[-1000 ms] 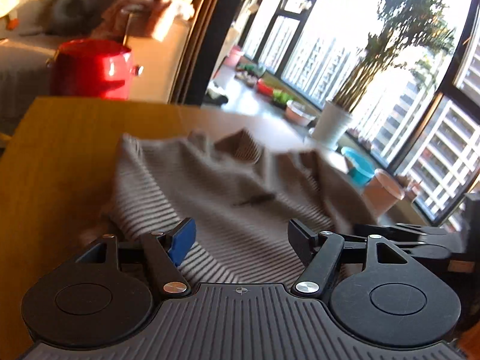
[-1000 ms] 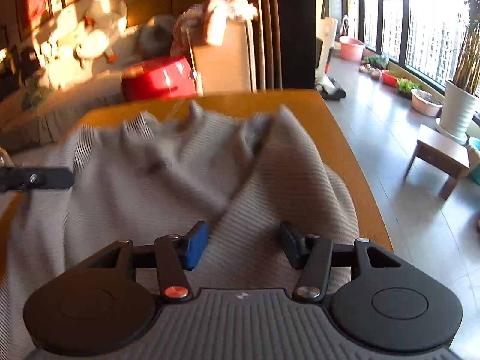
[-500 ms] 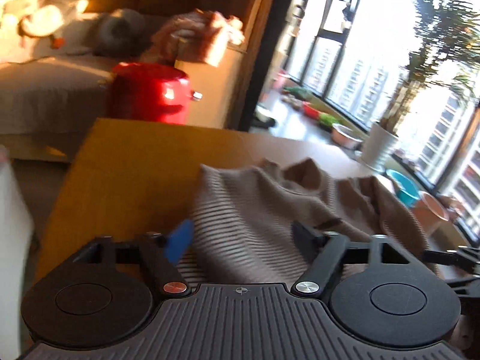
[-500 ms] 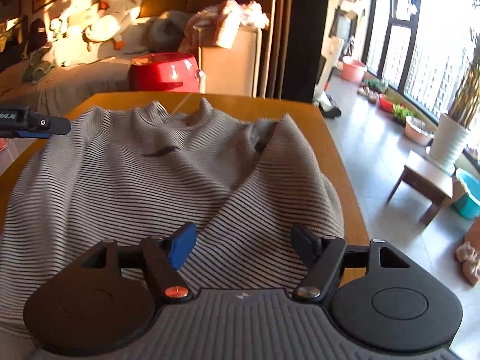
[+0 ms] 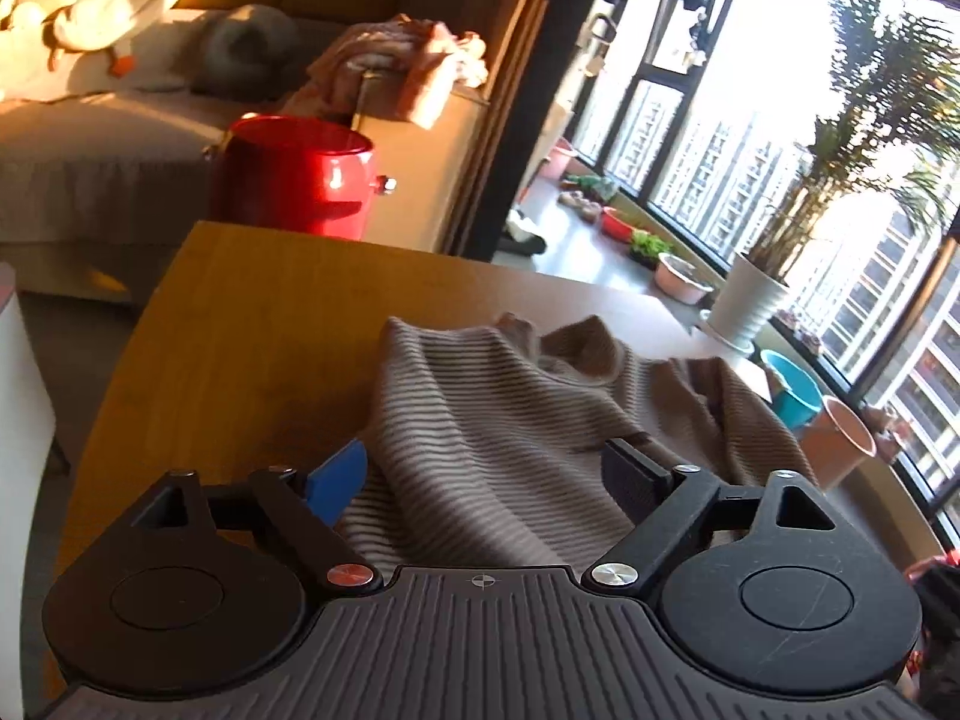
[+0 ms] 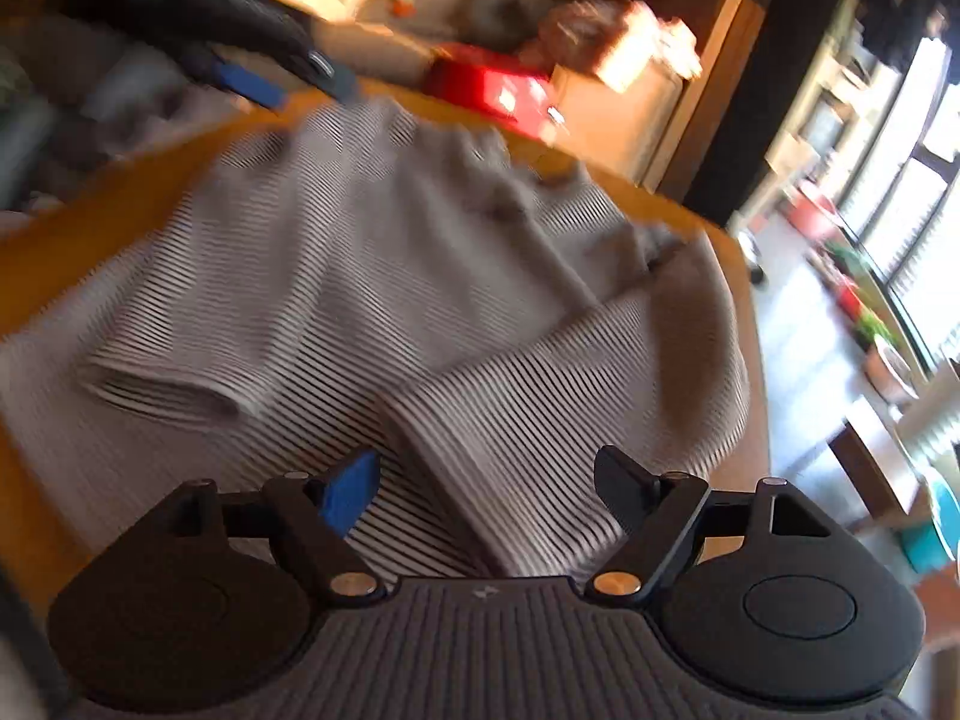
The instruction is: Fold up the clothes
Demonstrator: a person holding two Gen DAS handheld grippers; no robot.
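A grey-and-white striped sweater (image 6: 372,276) lies spread on the wooden table (image 6: 54,246), collar at the far side, both sleeves folded in across the body. It also shows in the left wrist view (image 5: 504,420). My left gripper (image 5: 486,474) is open and empty over the sweater's left part. My right gripper (image 6: 489,483) is open and empty just above the right sleeve (image 6: 540,396). The left gripper also appears in the right wrist view (image 6: 282,87) at the far left, above the sweater's left shoulder.
A red pot-like container (image 5: 300,177) and a sofa with plush toys (image 5: 90,18) stand behind the table. A potted plant (image 5: 750,300), basins and a low stool (image 6: 876,462) sit on the floor to the right, by the windows.
Both grippers have lifted and pulled back from the sweater. The right gripper has tilted and swung, so its view is blurred. Both sleeves now lie folded in over the body.
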